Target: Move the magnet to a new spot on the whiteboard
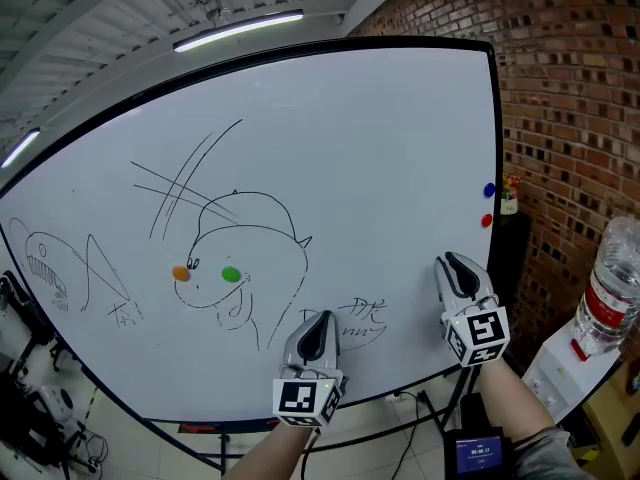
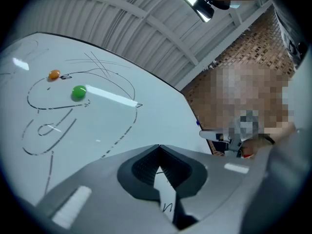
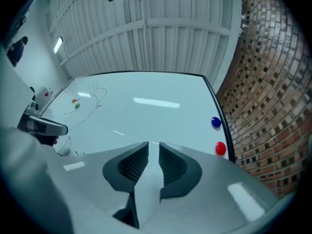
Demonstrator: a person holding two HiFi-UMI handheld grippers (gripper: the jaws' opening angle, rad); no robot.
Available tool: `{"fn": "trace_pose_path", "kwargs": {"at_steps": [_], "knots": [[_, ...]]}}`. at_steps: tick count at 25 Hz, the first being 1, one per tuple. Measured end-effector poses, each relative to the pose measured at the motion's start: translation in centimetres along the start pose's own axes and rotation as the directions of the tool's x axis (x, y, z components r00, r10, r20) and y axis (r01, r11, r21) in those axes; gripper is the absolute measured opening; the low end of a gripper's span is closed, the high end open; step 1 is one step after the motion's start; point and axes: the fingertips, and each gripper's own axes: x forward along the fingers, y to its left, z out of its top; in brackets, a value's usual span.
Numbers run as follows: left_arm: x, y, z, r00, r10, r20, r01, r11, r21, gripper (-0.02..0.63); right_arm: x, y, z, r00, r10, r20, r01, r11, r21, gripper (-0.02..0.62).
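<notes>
A big whiteboard (image 1: 390, 138) with marker sketches fills the head view. A green magnet (image 1: 230, 274) and an orange magnet (image 1: 181, 273) sit side by side on the drawing at centre left. A blue magnet (image 1: 489, 190) and a red magnet (image 1: 487, 220) cling near the right edge. My left gripper (image 1: 318, 320) hovers before the board's lower middle, its tips touching, nothing held; the green magnet (image 2: 78, 92) lies far up-left of it. My right gripper (image 1: 452, 260) is lower right, jaws a narrow slit apart and empty (image 3: 153, 144), the red magnet (image 3: 220, 148) just right of them.
A brick wall (image 1: 570, 98) stands right of the board. A water bottle (image 1: 612, 288) rests on a white unit at the far right. A dark device with a blue screen (image 1: 476, 453) sits below the board. Cables and gear (image 1: 30, 388) crowd the lower left.
</notes>
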Motion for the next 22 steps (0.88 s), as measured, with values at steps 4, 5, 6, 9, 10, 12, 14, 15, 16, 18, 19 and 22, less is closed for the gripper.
{"fn": "trace_pose_path", "kwargs": {"at_steps": [4, 5, 6, 9, 10, 12, 14, 15, 16, 18, 19, 22], "knots": [[-2.9, 3.1, 1.0, 0.999, 0.045, -0.019, -0.045, 0.999, 0.002, 0.000, 0.1, 5.2, 1.2, 0.999, 0.046, 0.009, -0.046, 0.999, -0.001, 0.016], [-3.7, 3.9, 1.2, 0.998, 0.051, -0.022, -0.051, 0.999, 0.002, 0.000, 0.2, 6.6, 1.4, 0.998, 0.062, 0.004, -0.062, 0.998, 0.001, 0.007], [-4.4, 4.6, 1.4, 0.998, 0.058, -0.025, -0.058, 0.998, 0.003, 0.000, 0.3, 8.0, 1.5, 0.997, 0.080, -0.002, -0.080, 0.997, 0.006, 0.006], [-6.7, 7.2, 2.2, 0.996, 0.082, -0.026, -0.082, 0.997, 0.015, 0.000, 0.9, 12.3, 1.7, 0.992, 0.127, -0.012, -0.127, 0.992, 0.015, 0.006], [-7.5, 8.0, 2.4, 0.995, 0.092, -0.026, -0.092, 0.996, 0.020, 0.000, 1.1, 13.9, 1.8, 0.990, 0.144, -0.012, -0.143, 0.990, 0.016, 0.006], [-9.2, 9.8, 2.8, 0.993, 0.112, -0.027, -0.111, 0.993, 0.028, 0.000, 1.4, 16.9, 2.1, 0.984, 0.176, -0.012, -0.175, 0.984, 0.018, 0.006], [-10.7, 11.5, 3.3, 0.991, 0.129, -0.028, -0.128, 0.991, 0.036, 0.000, 1.7, 19.9, 2.4, 0.979, 0.204, -0.012, -0.204, 0.979, 0.020, 0.006], [-11.5, 12.3, 3.5, 0.990, 0.137, -0.028, -0.136, 0.990, 0.042, 0.000, 1.9, 21.3, 2.6, 0.976, 0.217, -0.011, -0.217, 0.976, 0.022, 0.006], [-12.2, 13.2, 3.7, 0.989, 0.145, -0.027, -0.144, 0.988, 0.049, 0.000, 2.1, 22.8, 2.7, 0.973, 0.229, -0.009, -0.228, 0.973, 0.024, 0.006], [-13.5, 14.8, 4.1, 0.987, 0.160, -0.029, -0.158, 0.986, 0.060, 0.000, 2.5, 25.5, 3.1, 0.968, 0.252, -0.002, -0.252, 0.967, 0.032, 0.006], [-14.0, 15.6, 4.3, 0.986, 0.166, -0.031, -0.164, 0.984, 0.063, 0.000, 2.7, 26.7, 3.3, 0.964, 0.264, 0.001, -0.264, 0.964, 0.036, 0.006], [-15.7, 17.6, 4.9, 0.983, 0.183, -0.029, -0.180, 0.981, 0.076, 0.000, 3.2, 30.5, 3.8, 0.953, 0.301, 0.009, -0.301, 0.952, 0.044, 0.006]]}}
